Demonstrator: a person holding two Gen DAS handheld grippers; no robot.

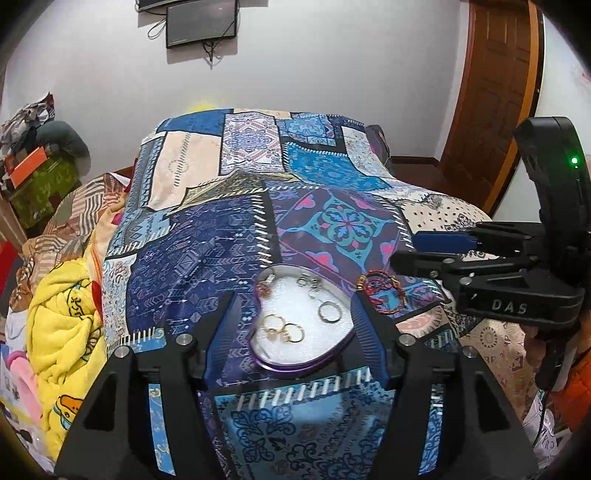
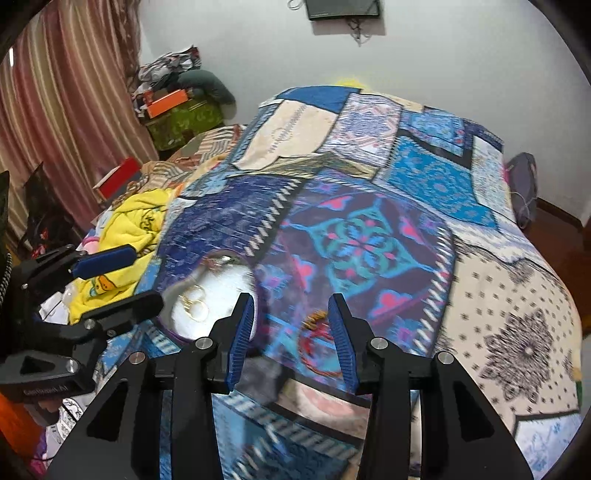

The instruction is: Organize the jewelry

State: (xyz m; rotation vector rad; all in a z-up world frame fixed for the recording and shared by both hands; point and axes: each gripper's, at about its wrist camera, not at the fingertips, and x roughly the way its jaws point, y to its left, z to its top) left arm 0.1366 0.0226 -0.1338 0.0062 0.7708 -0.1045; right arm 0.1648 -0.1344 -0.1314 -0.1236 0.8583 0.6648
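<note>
A heart-shaped purple tin (image 1: 338, 355) with a white foam lining lies on the patterned bedspread; gold rings (image 1: 283, 331) and silver rings (image 1: 328, 311) lie in it. A red and gold beaded bracelet (image 1: 384, 295) lies on the cloth just right of the tin. My left gripper (image 1: 293, 295) is open, jaws on either side of the tin, holding nothing. My right gripper (image 2: 291, 301) is open above the bracelet (image 2: 317, 343), which is blurred there; the tin (image 2: 173, 328) lies to its left. The right gripper also shows in the left wrist view (image 1: 424, 247).
The patchwork bedspread (image 1: 229, 236) covers the bed. A yellow towel (image 1: 62, 328) and piled clothes lie at the left. A wooden door (image 1: 495, 92) stands at the right, a wall screen (image 1: 201, 22) at the back, a striped curtain (image 2: 55, 92) at the far left.
</note>
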